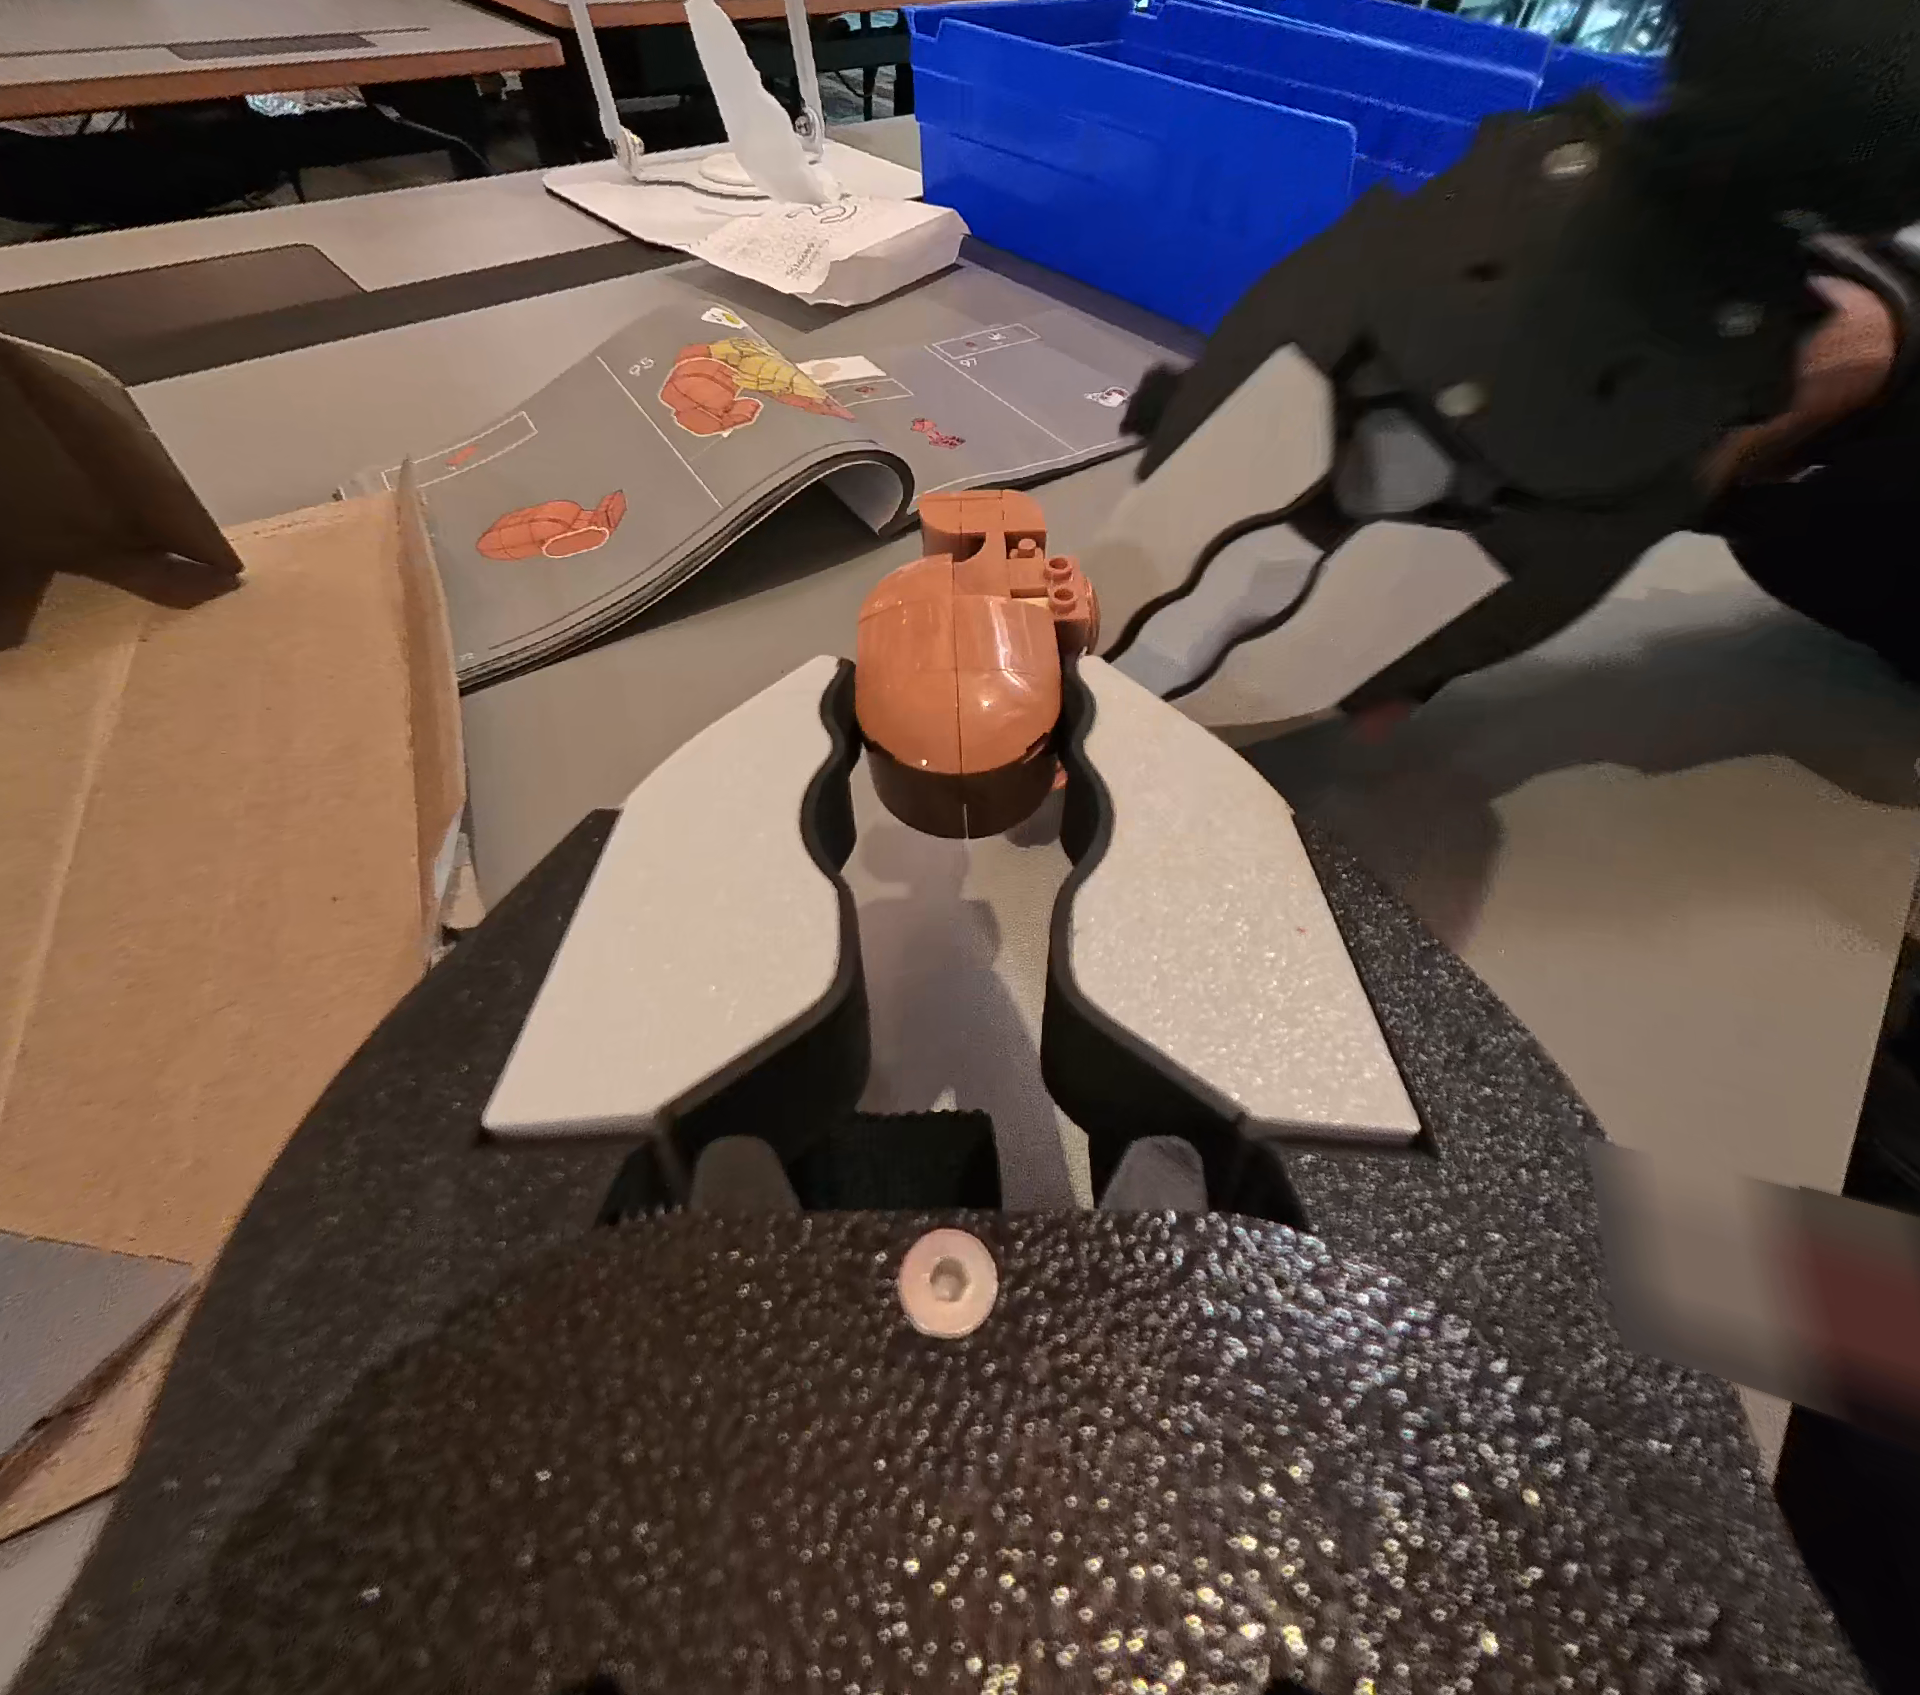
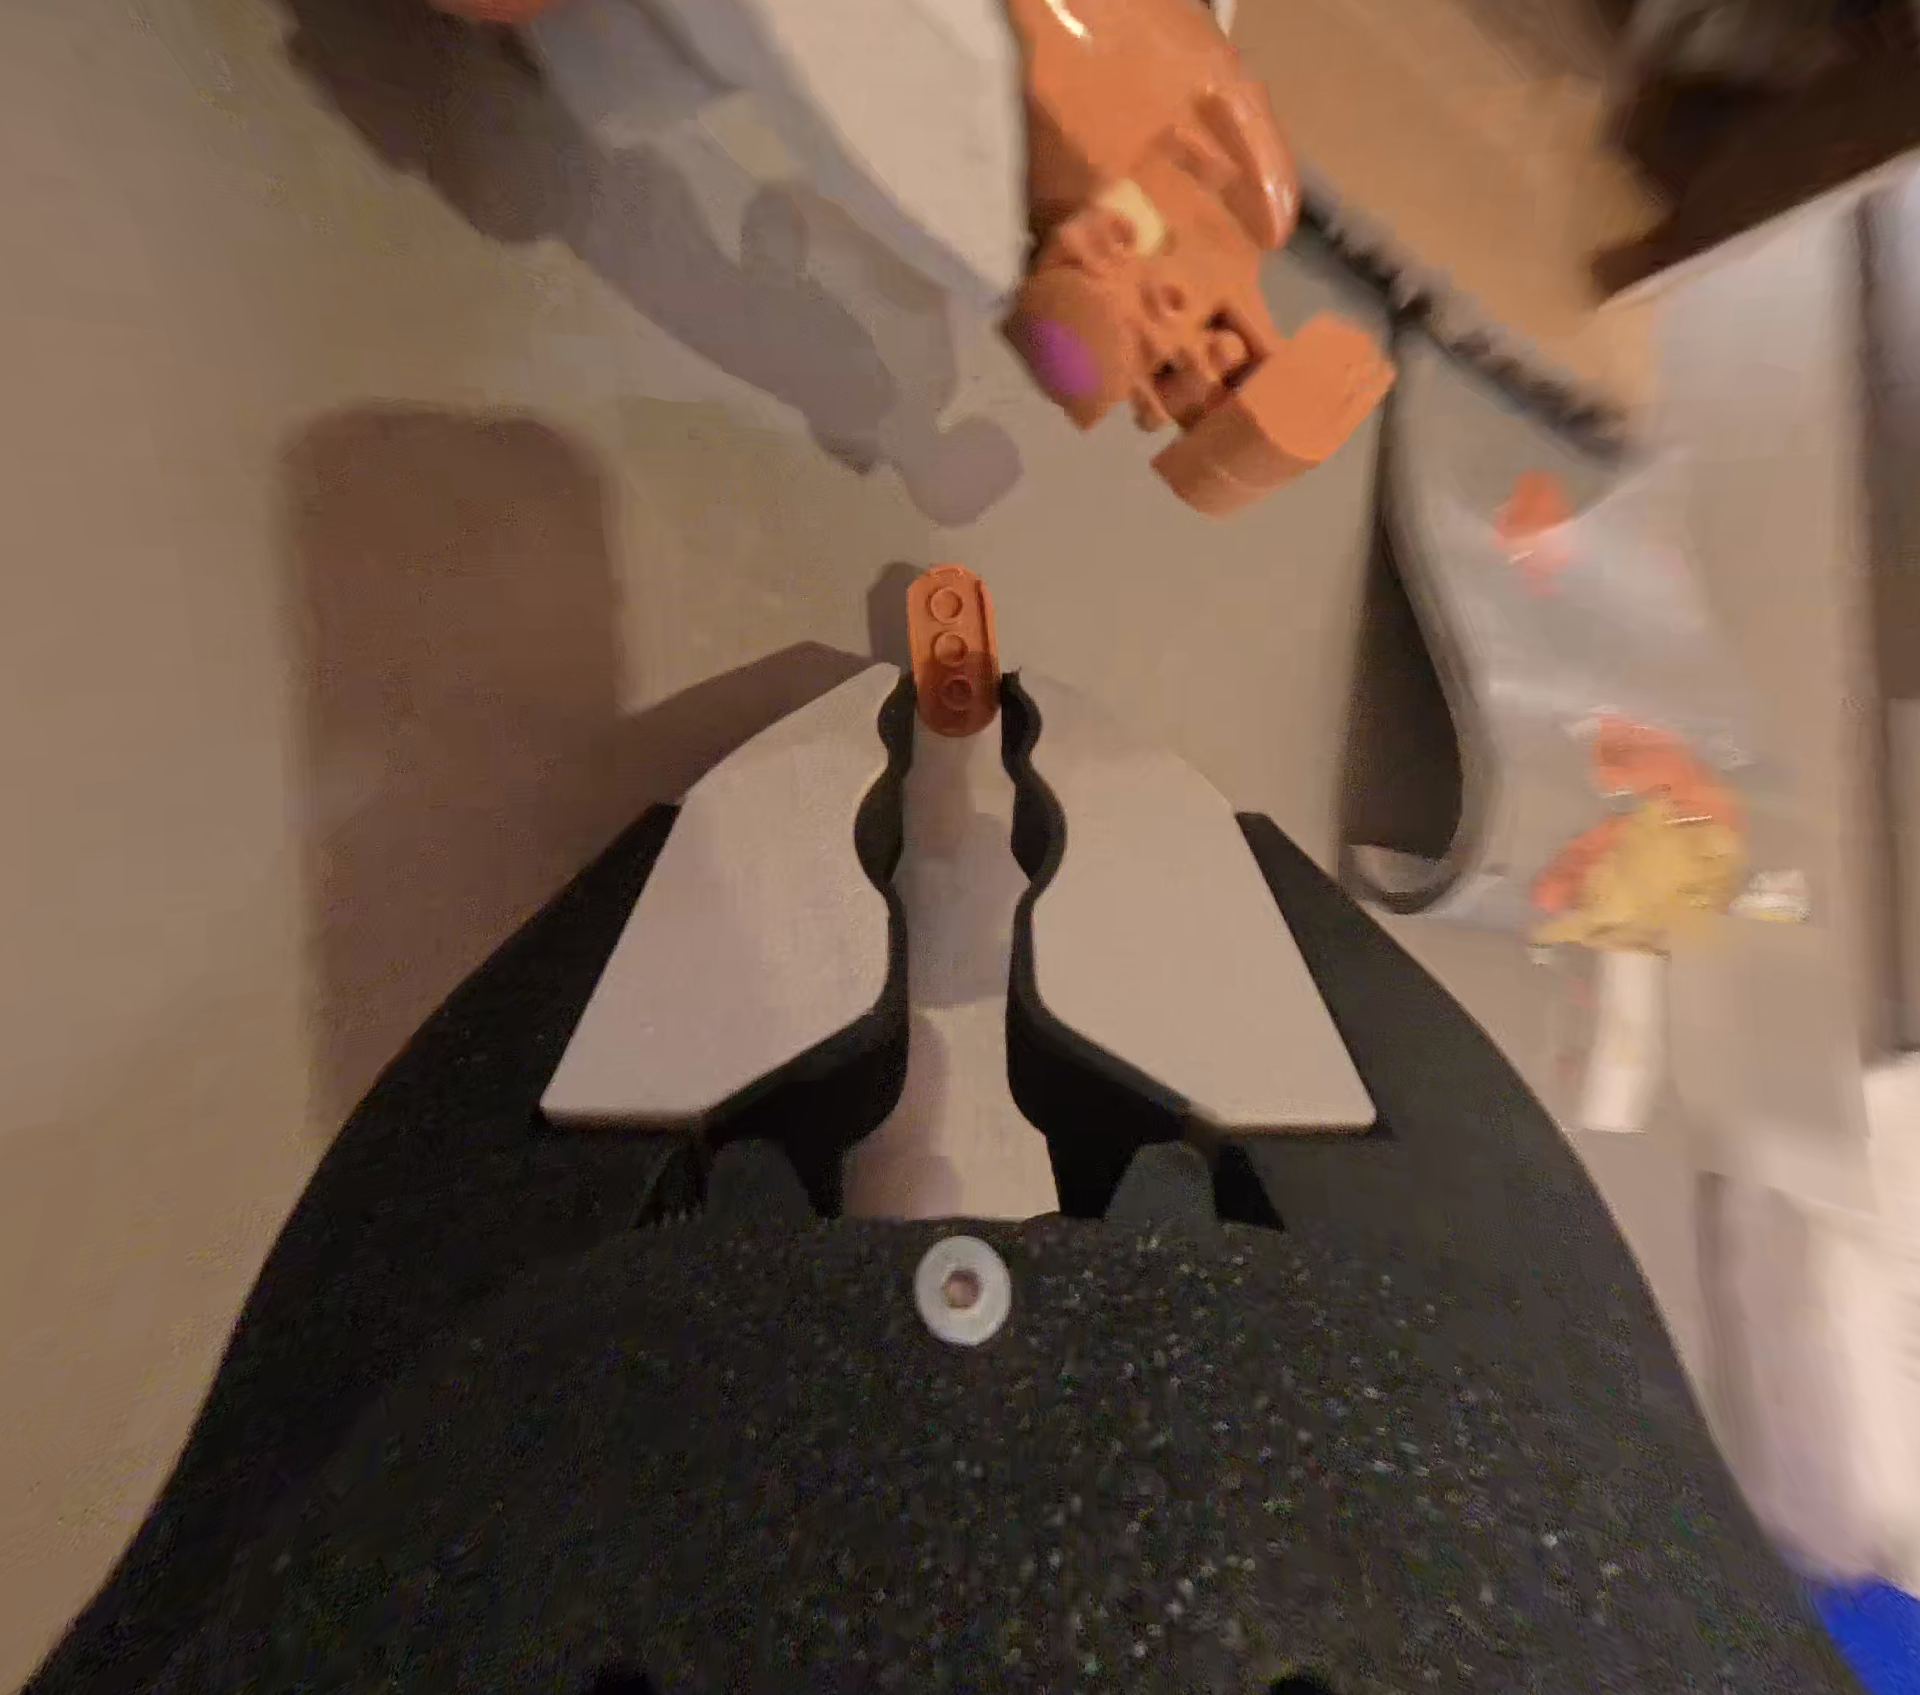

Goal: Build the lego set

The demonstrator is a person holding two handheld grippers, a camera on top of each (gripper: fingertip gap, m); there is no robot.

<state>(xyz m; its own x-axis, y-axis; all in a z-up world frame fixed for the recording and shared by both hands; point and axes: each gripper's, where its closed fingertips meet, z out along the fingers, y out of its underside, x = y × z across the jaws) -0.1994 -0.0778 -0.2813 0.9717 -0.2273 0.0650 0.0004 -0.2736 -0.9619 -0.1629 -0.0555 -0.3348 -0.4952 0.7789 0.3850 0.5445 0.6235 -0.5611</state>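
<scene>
Left gripper (image 1: 961,746) — closed on a brown brick-built assembly (image 1: 961,679), pads pressed against both flanks of its rounded dark base; the assembly hangs clear of the grey tabletop (image 1: 644,741), its studded end pointing away from us.

Right gripper (image 2: 951,695) — pinching a small orange rounded plate (image 2: 948,648) with three studs, held at its near end by the fingertips, the rest sticking out forward. In the right wrist view the assembly (image 2: 1153,191) sits up and to the right of the plate, apart from it; this view is motion-blurred.

We judge the two pieces are being brought near each other, not yet touching. Any joining would call for aligning the plate's studs with the assembly's open studded face.

Edges and room: cardboard box flap (image 1: 208,814) close on the left, open instruction booklet (image 1: 665,482) just behind the assembly, blue bins (image 1: 1143,139) farther back. Bare tabletop lies between the grippers — the freest space.
</scene>
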